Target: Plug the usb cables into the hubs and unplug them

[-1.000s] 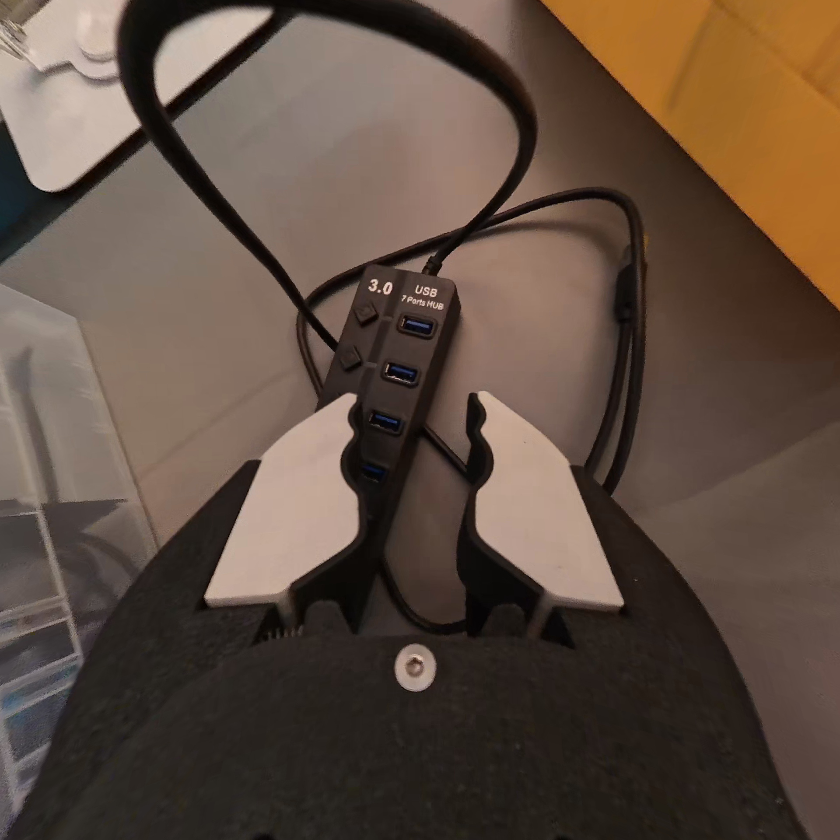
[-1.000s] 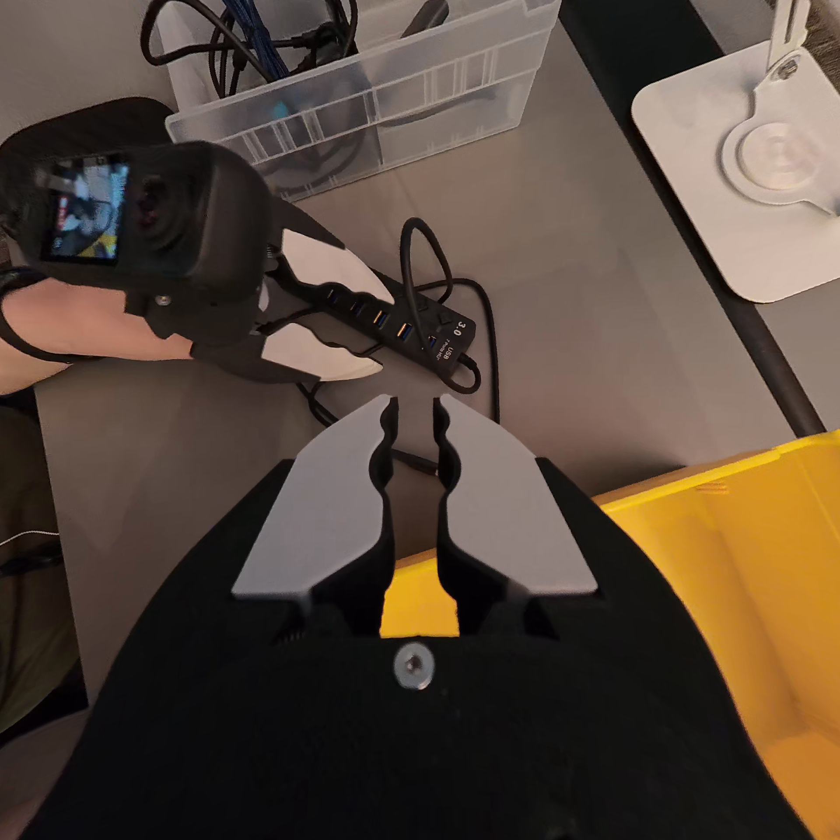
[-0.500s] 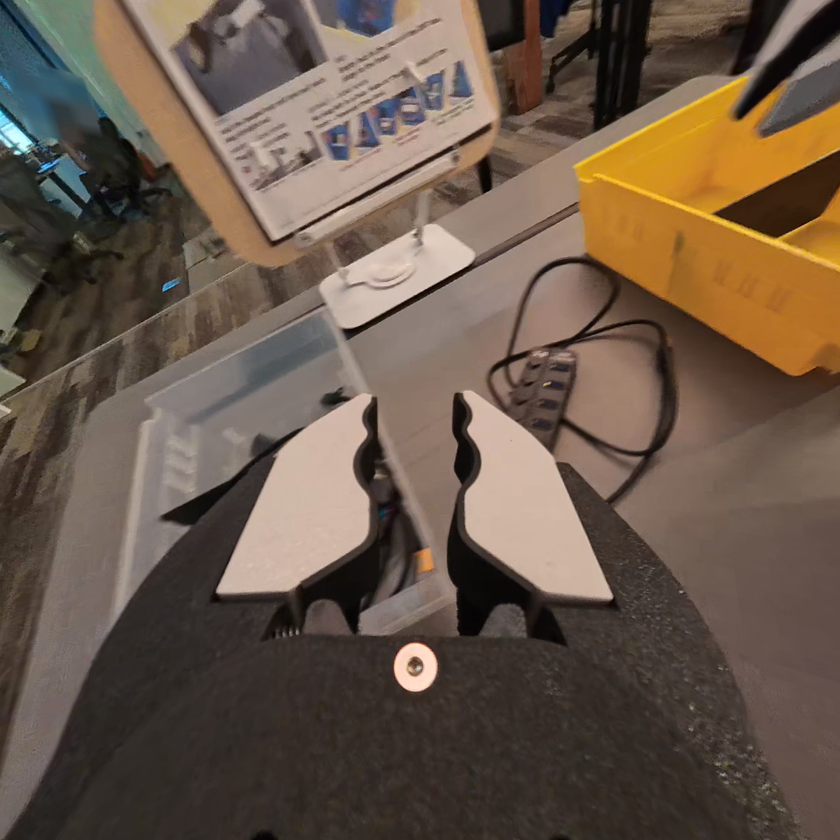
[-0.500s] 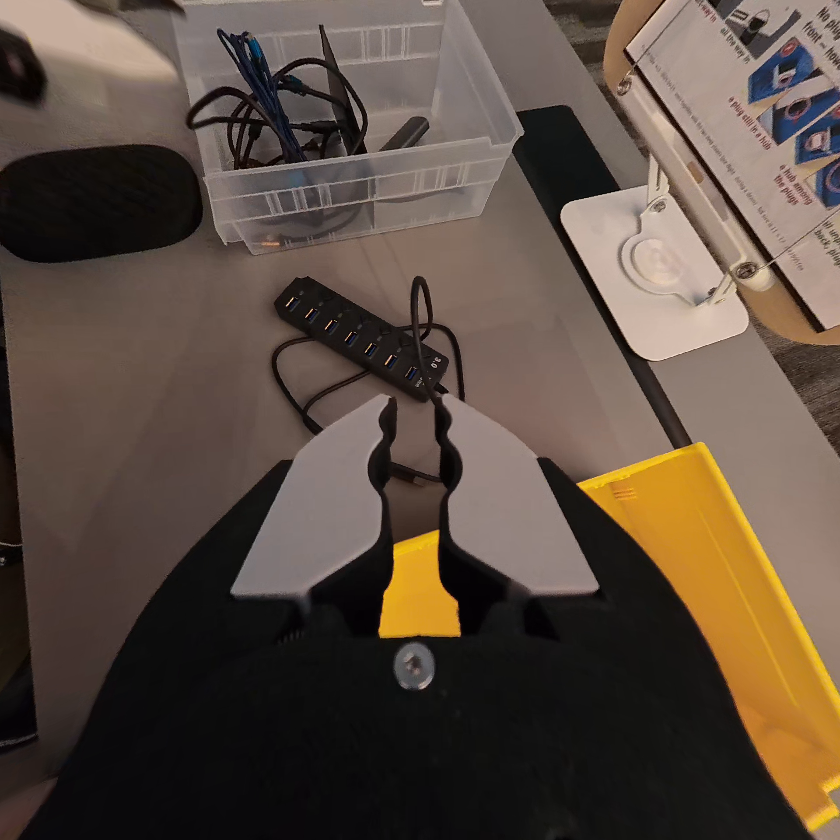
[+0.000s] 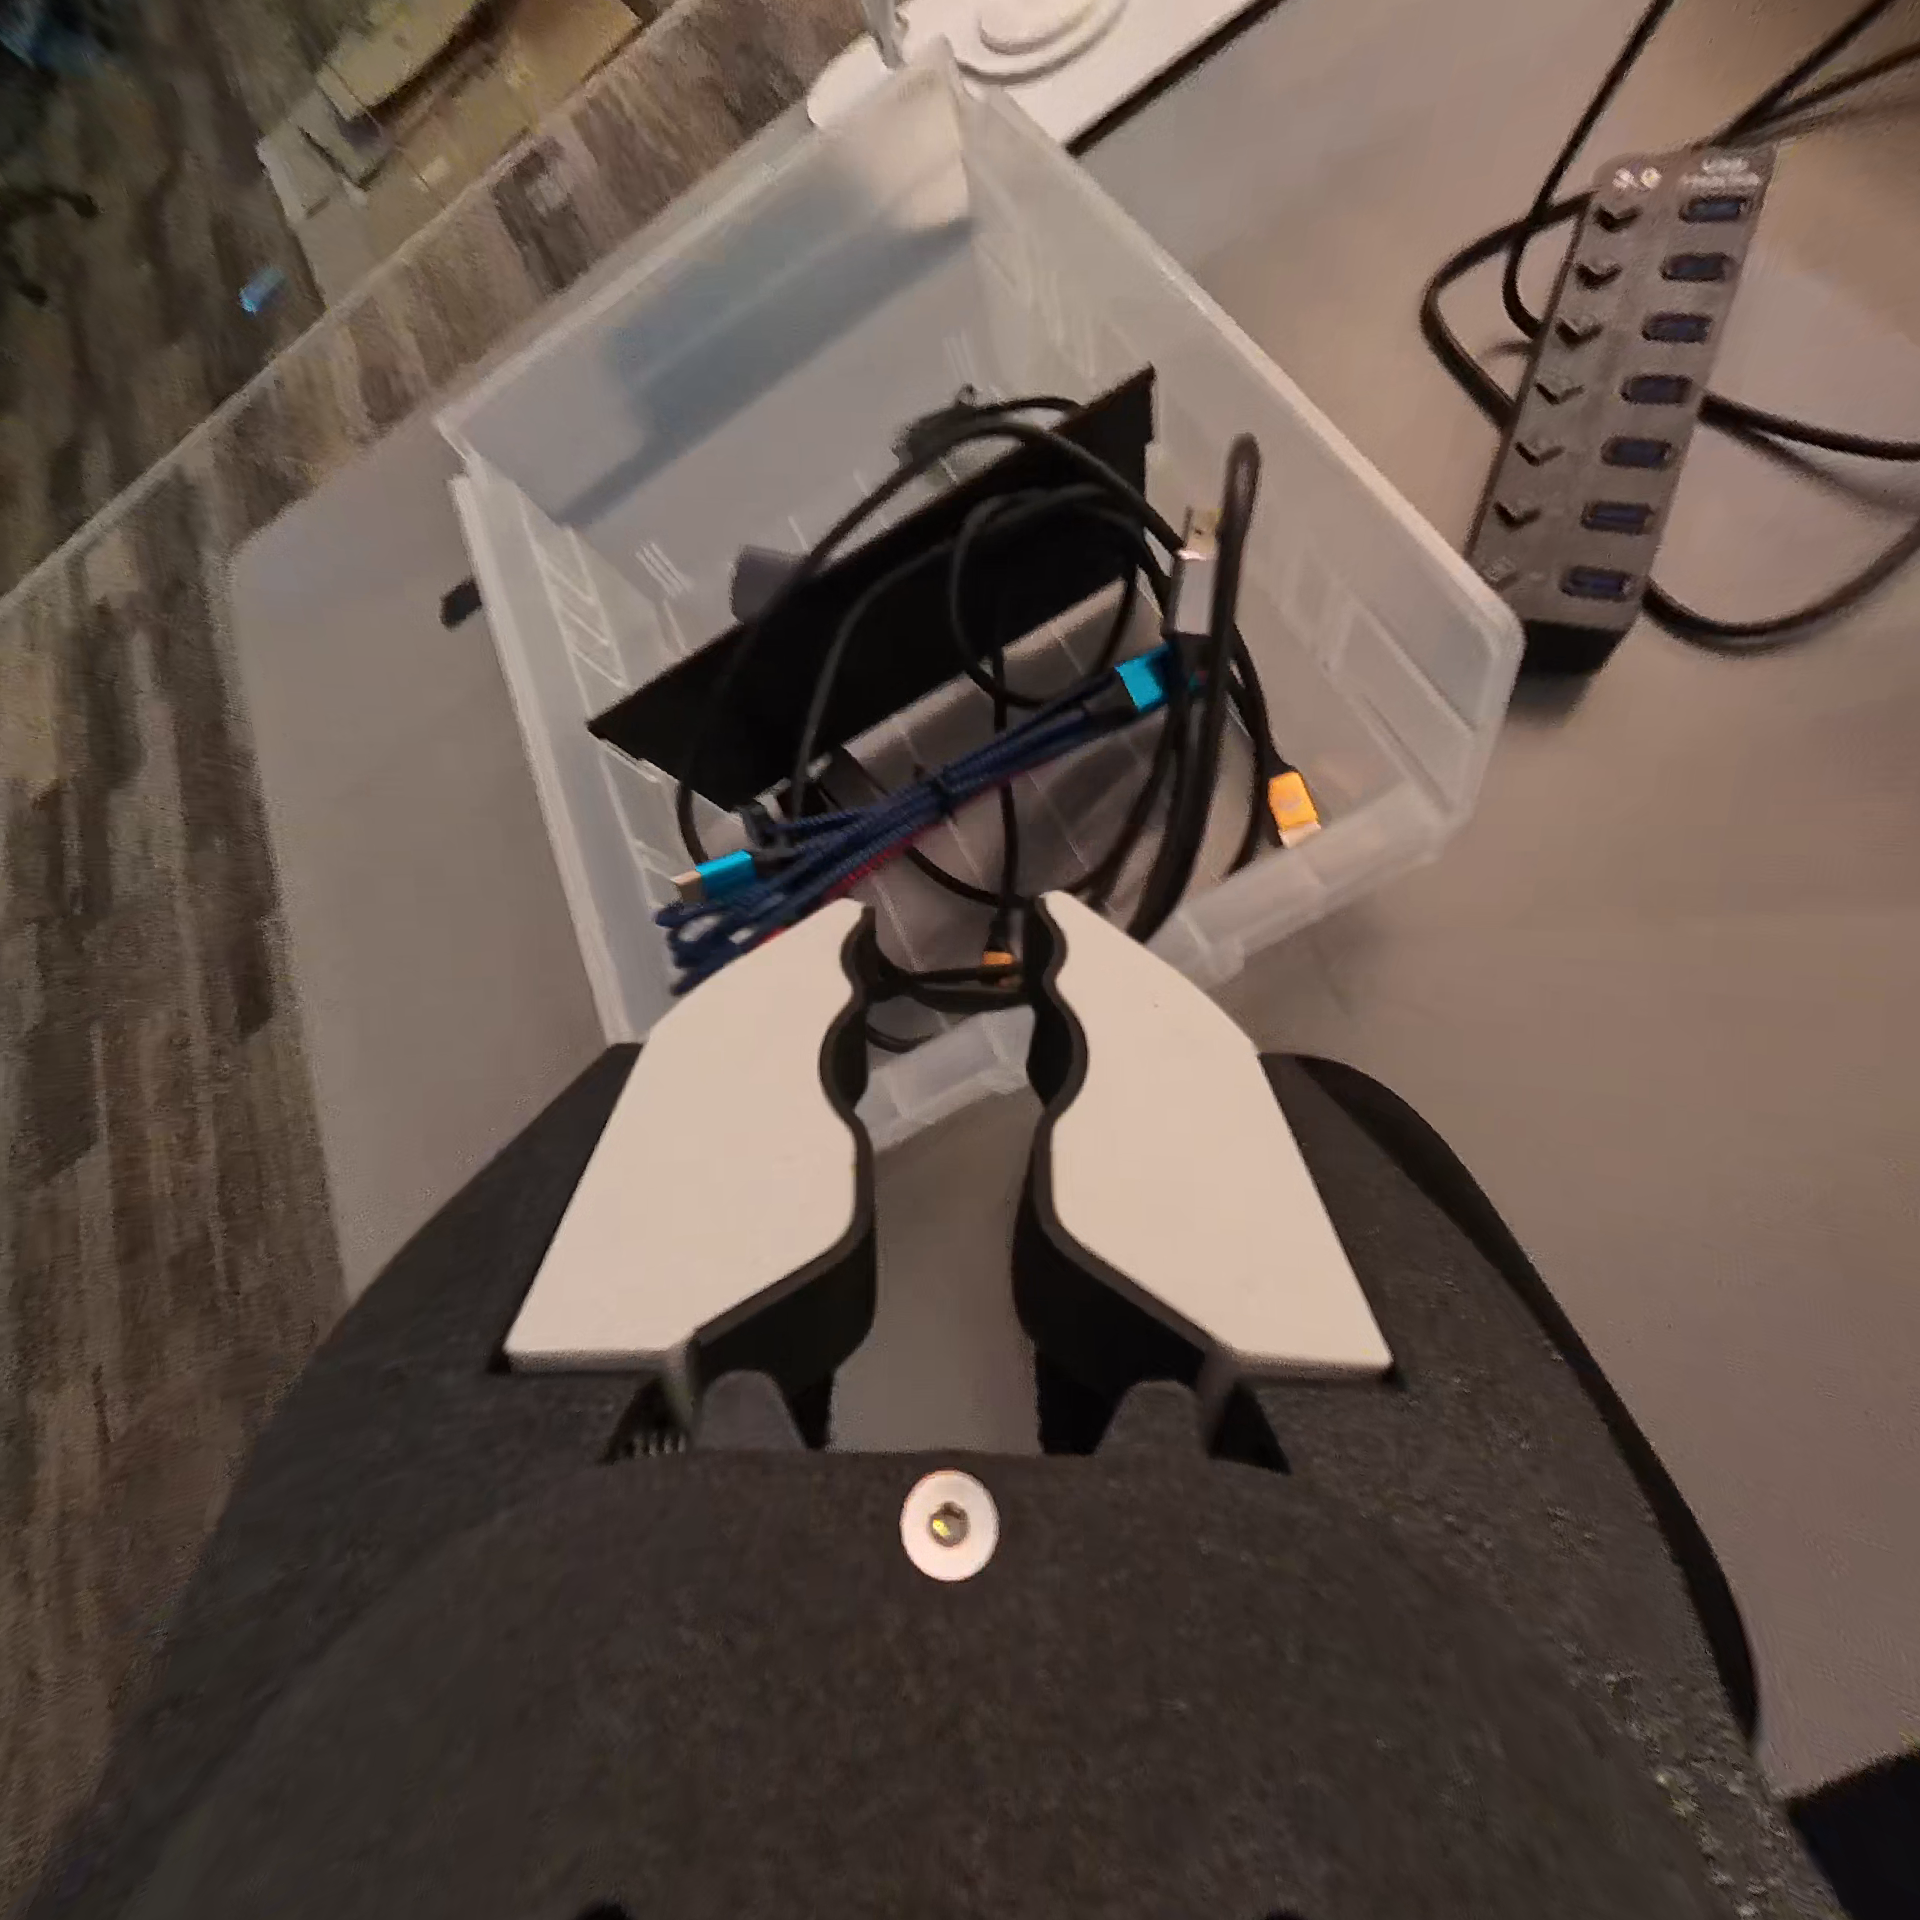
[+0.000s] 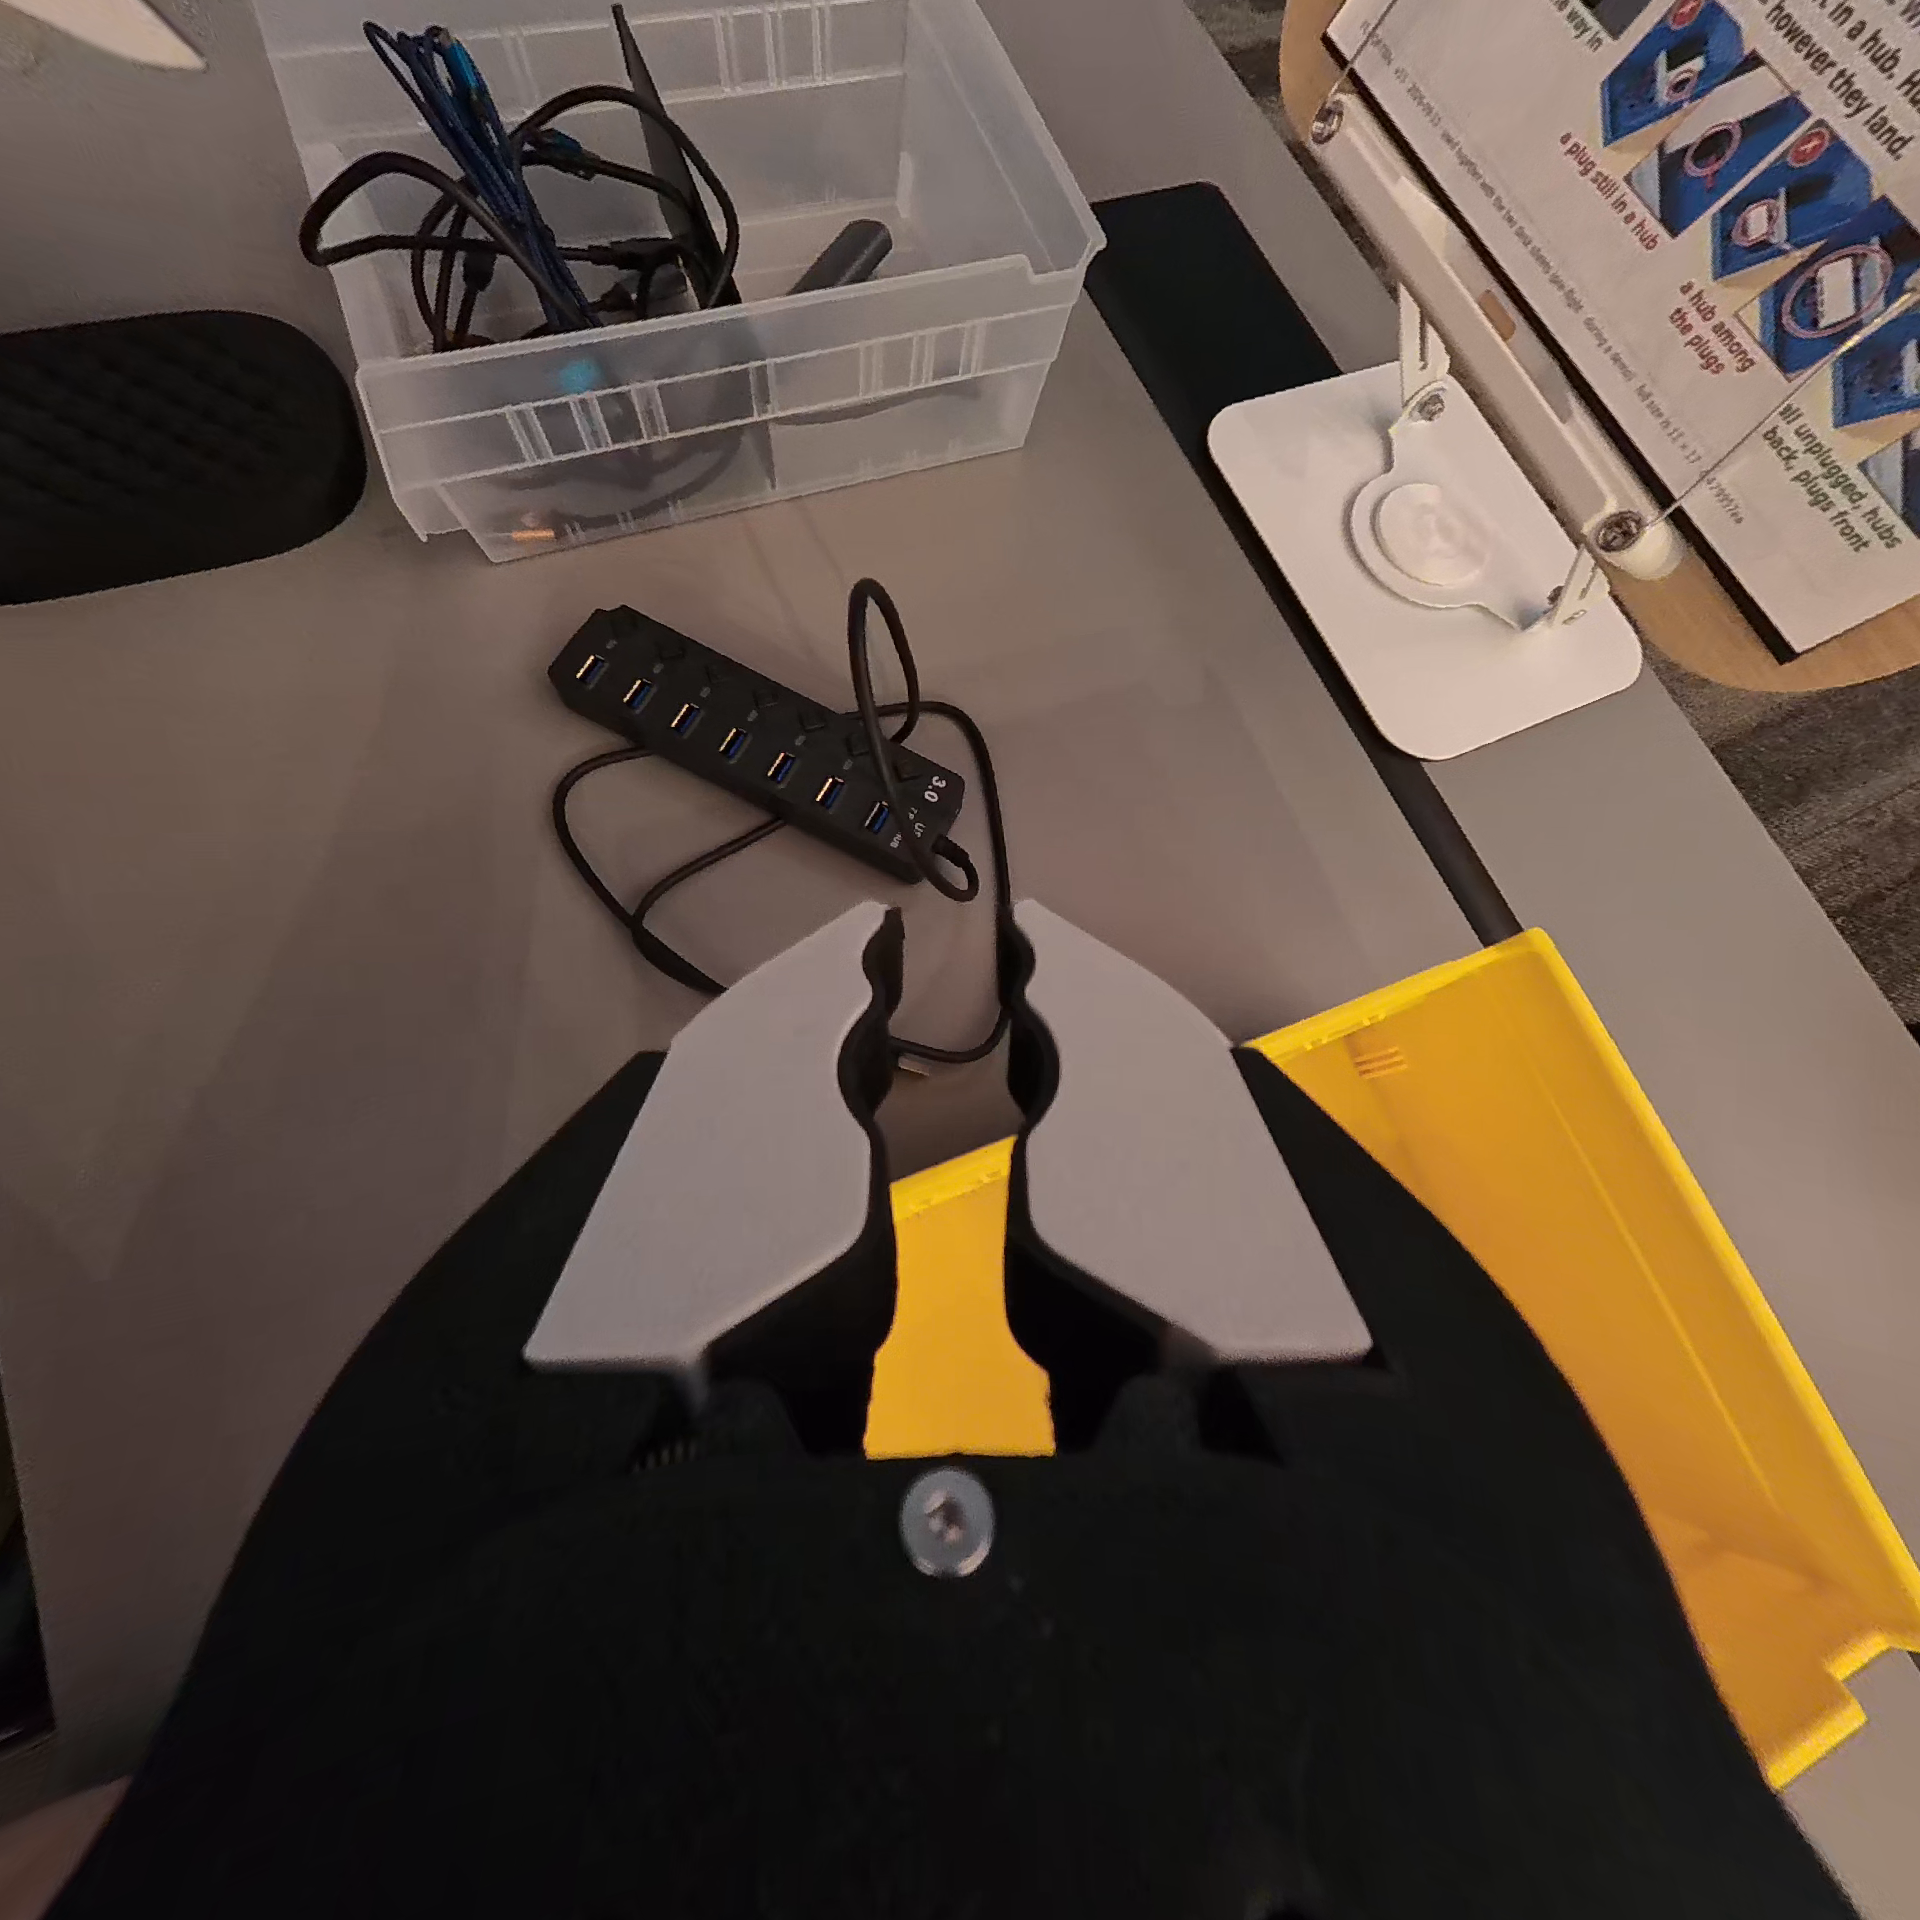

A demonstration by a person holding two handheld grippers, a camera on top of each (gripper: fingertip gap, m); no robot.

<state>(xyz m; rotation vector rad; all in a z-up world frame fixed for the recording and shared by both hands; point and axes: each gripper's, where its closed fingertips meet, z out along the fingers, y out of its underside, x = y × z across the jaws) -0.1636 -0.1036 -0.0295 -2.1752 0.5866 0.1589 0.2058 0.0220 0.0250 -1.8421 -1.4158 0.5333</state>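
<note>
hub [image 5: 1631,374]: top end and cord run off the frame edge, pretty blurry
yellow bin [image 6: 1538,1299]: near half hidden behind the gripper
sign [image 6: 1704,260]: cropped at right edge

Office: grey desk [image 6: 312,935], patterned carpet [image 5: 125,831], instruction stand [image 6: 1434,561].

Clear plastic bin [image 5: 1382,665], braided cables [image 5: 935,800]
</note>
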